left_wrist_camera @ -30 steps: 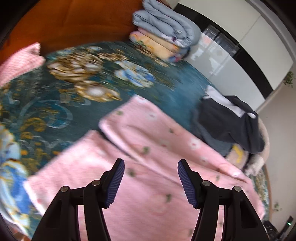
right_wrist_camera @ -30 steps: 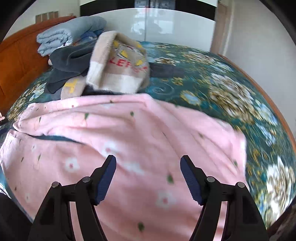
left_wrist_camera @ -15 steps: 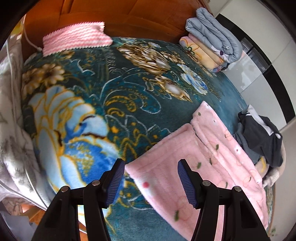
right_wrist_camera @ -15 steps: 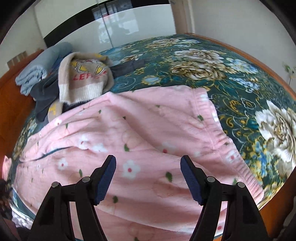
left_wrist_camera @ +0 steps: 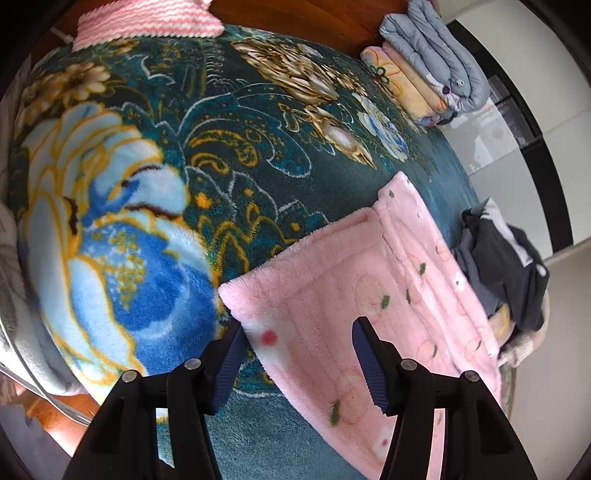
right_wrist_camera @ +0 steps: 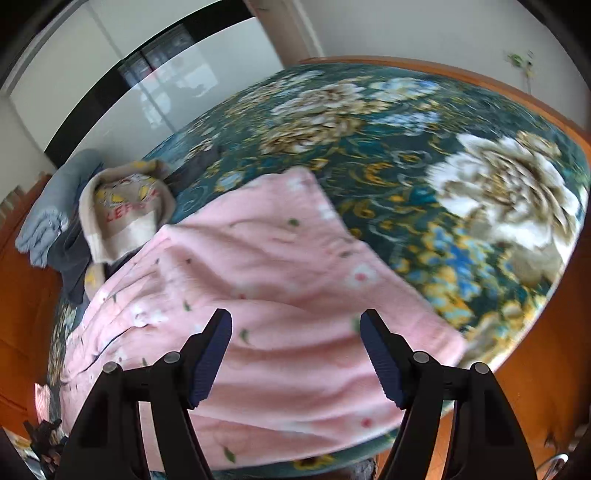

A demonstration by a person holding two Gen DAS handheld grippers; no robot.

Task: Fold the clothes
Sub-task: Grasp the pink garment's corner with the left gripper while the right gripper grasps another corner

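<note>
Pink fleece pyjama trousers (left_wrist_camera: 332,288) with small flowers lie spread flat on a dark green floral blanket (left_wrist_camera: 258,177). In the left wrist view my left gripper (left_wrist_camera: 299,354) is open and empty, hovering over the leg-cuff corner of the trousers. In the right wrist view the trousers (right_wrist_camera: 266,295) fill the lower middle. My right gripper (right_wrist_camera: 295,350) is open and empty above the waist end, near the bed's front edge.
A beige sweater (right_wrist_camera: 125,210) and dark clothes (left_wrist_camera: 506,266) lie heaped beyond the trousers. Folded grey and yellow quilts (left_wrist_camera: 432,59) sit by the wooden headboard. A pink striped cloth (left_wrist_camera: 147,18) lies at the far corner. The wooden bed frame (right_wrist_camera: 535,350) borders the right.
Both grippers have pulled back and apart toward opposite ends of the trousers. The left one now hangs over the cuff corner, the right one nearer the waist edge. Both stayed open.
</note>
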